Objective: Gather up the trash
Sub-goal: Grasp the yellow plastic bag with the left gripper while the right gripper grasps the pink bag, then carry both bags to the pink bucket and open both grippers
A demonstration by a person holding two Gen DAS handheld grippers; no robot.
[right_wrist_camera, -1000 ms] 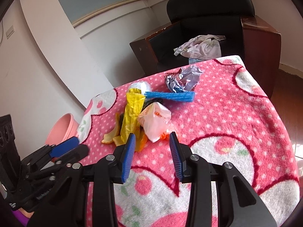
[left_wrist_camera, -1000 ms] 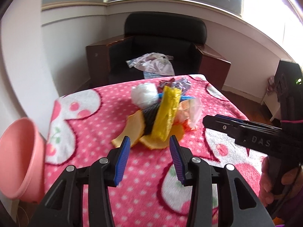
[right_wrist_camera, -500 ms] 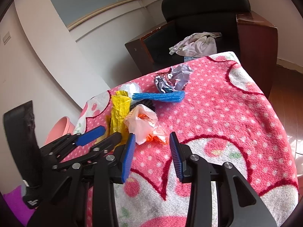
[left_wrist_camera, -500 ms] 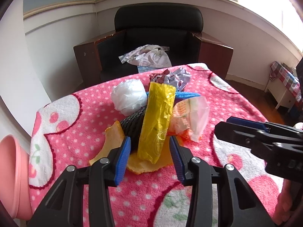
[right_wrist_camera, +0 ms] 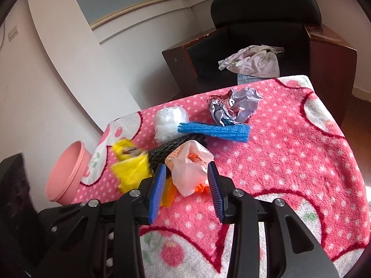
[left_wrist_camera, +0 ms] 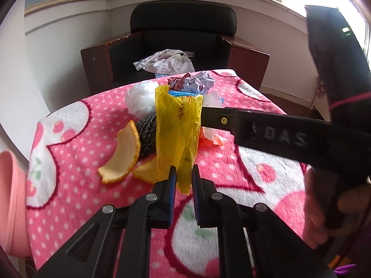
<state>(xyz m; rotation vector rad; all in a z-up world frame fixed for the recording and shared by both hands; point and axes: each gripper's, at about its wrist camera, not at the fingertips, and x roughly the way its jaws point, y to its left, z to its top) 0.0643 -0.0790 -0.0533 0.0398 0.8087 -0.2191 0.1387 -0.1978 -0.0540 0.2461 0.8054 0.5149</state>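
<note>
- The left gripper (left_wrist_camera: 183,180) has its 2 blue pads pinched onto the lower end of the yellow bag (left_wrist_camera: 177,129), which stands upright above the desk (left_wrist_camera: 243,169).
- The right gripper (right_wrist_camera: 187,185) is spread wide, its pads on either side of the pale plastic bag (right_wrist_camera: 189,166) without closing on it.
- Beside the yellow bag lie orange peel (left_wrist_camera: 123,155) and a black mesh roll (left_wrist_camera: 147,134).
- Farther back: white wad (right_wrist_camera: 170,120), blue foam strip (right_wrist_camera: 214,131), crumpled paper (right_wrist_camera: 234,107).
- A pink bin (right_wrist_camera: 67,169) sits off the desk's left edge.
</note>
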